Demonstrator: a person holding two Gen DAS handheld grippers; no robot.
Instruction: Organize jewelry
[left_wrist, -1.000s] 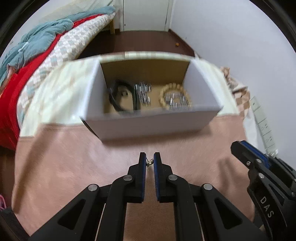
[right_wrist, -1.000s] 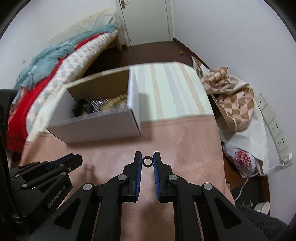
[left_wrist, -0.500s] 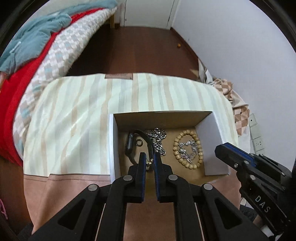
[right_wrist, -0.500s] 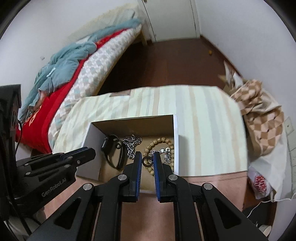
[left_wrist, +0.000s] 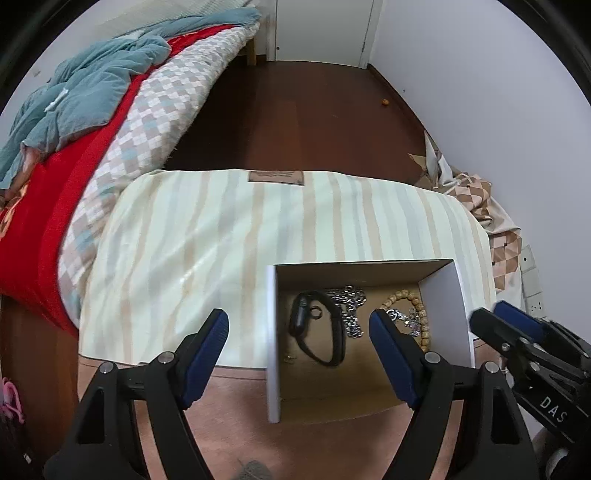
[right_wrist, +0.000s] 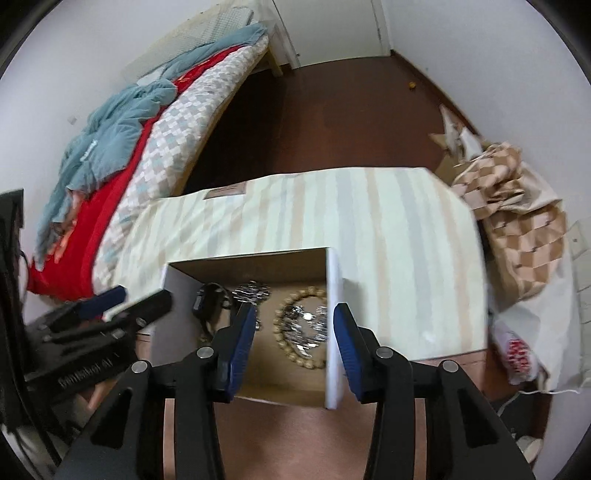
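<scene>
Bed (left_wrist: 122, 122), far left: red cover, checked quilt, teal blanket heaped on top. Table (left_wrist: 207, 236): striped cream cloth on the far part, pink cloth on the near part. Left hand-held gripper (left_wrist: 298, 341): pointing steeply down over the box's left wall, jaws just opened wide and released, nothing between the pads. Cardboard box (left_wrist: 272, 332): white outside, brown inside, open-topped, standing on the table at the seam of the two cloths. Box contents, left to right: small gold-coloured piece (left_wrist: 289, 358) on the floor beside the left wall; black watch (left_wrist: 314, 336) with looped strap, a dark ring (left_wrist: 316, 312) lying within the loop; silver chain (left_wrist: 349, 306) bunched just beside the strap; wooden bead bracelet (right_wrist: 295, 325) with silver pieces (right_wrist: 306, 325) heaped inside its circle. Right hand-held gripper (right_wrist: 293, 326): above the bracelet end of the box, jaws just opened, partly spread and empty. Checked brown bag (right_wrist: 517, 229), right of the table, against the wall, with a white plastic bag (right_wrist: 524, 343) below it.
</scene>
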